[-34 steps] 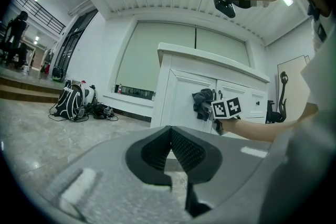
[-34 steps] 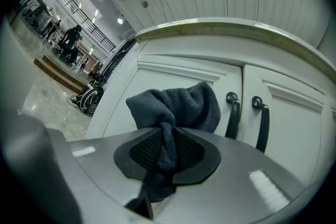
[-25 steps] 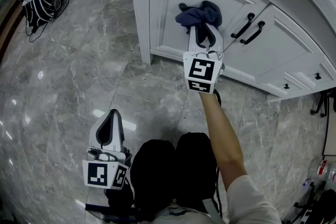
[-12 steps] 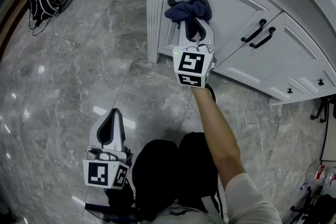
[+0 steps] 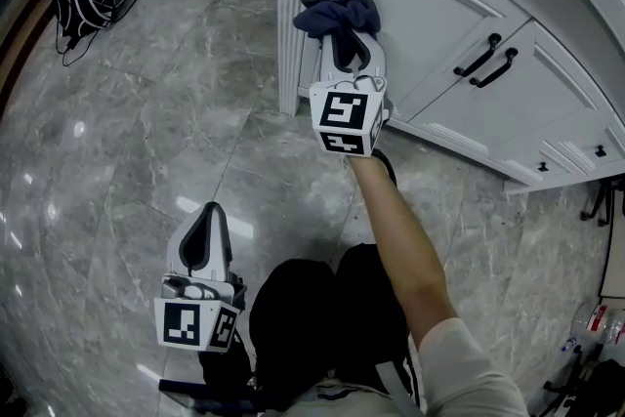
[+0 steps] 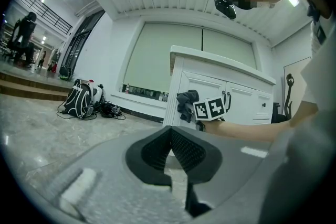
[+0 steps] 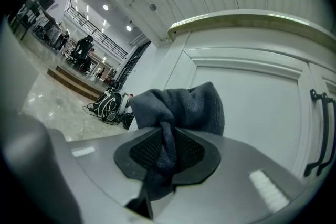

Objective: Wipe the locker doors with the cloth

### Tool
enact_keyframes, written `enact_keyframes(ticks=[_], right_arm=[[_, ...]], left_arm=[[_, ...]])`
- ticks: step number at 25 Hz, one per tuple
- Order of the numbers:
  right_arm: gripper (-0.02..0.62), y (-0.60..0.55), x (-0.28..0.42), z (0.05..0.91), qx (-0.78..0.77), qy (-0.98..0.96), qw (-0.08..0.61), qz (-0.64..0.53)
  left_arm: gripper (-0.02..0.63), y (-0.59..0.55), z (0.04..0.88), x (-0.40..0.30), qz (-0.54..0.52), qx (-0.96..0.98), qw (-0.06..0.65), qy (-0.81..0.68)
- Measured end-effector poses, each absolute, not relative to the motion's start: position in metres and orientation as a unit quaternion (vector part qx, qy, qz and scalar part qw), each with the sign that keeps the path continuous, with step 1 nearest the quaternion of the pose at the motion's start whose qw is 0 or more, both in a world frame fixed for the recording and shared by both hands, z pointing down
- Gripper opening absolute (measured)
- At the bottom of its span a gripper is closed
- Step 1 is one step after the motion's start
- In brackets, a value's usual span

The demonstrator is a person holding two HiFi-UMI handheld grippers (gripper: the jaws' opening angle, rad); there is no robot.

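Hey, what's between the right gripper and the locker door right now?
The dark blue cloth, pinched in the right gripper, sits before the locker door; the right gripper view shows it.

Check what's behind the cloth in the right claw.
The white locker door is behind the cloth, which the right claw clamps. The door patch directly behind the bunch is covered, so contact can't be confirmed.
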State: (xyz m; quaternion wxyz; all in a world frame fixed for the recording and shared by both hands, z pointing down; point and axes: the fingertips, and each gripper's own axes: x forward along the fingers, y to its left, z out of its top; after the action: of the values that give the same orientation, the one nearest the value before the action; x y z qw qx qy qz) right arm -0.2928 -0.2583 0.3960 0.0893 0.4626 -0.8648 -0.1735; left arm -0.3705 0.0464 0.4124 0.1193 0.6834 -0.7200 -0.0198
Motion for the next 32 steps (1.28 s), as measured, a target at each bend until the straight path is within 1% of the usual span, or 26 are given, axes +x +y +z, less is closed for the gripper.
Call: enact_keyframes(ticks=[15,32], right_arm=[[0.071,-0.258,-0.287,0.464,0.432,-0.870,0.165,-0.173],[0.071,-0.263,-0.187,0.459,0.472,-0.838,0.183,-0.202]], left_arm=[[0.002,0.045,0.412,-0.365,-0.012,0.684,0.120,-0.719],[0.002,0.030,0.407,-0.335,-0.011,0.704,0.116,-0.700]])
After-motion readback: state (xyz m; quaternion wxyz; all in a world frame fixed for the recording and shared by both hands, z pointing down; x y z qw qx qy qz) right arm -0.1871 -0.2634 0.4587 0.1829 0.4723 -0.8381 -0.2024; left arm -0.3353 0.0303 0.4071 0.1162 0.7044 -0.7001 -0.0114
